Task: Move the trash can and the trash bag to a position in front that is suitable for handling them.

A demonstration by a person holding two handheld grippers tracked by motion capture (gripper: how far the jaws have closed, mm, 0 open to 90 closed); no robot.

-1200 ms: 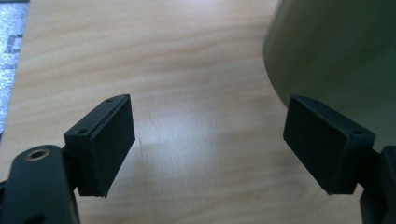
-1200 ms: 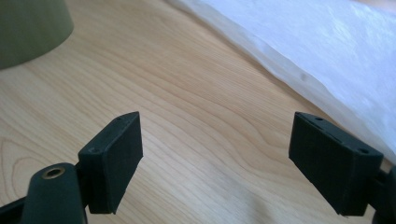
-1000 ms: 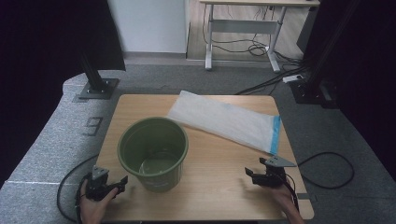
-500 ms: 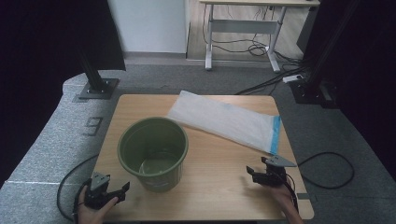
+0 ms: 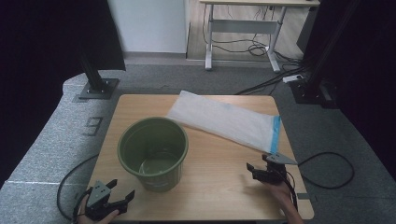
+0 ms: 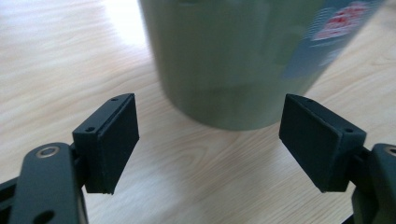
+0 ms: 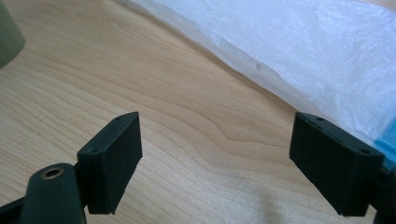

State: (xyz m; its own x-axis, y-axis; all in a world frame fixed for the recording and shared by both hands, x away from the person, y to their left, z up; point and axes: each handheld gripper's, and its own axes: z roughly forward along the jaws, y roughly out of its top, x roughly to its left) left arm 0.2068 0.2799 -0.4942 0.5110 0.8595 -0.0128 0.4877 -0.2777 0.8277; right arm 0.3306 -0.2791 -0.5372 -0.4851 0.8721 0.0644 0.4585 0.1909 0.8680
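Claws poised by bin and bag

Both the left claw [image 5: 122, 199] and right claw [image 5: 252, 170] gape apart, empty; best pinch the white bag [image 5: 224, 119] edge squarely before approaching the green bin [image 5: 152, 152].

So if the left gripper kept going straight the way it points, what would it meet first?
Most likely the green bucket. In the left gripper view its wall stands dead ahead of the open left gripper, with bare table between them. How far off it is cannot be told.
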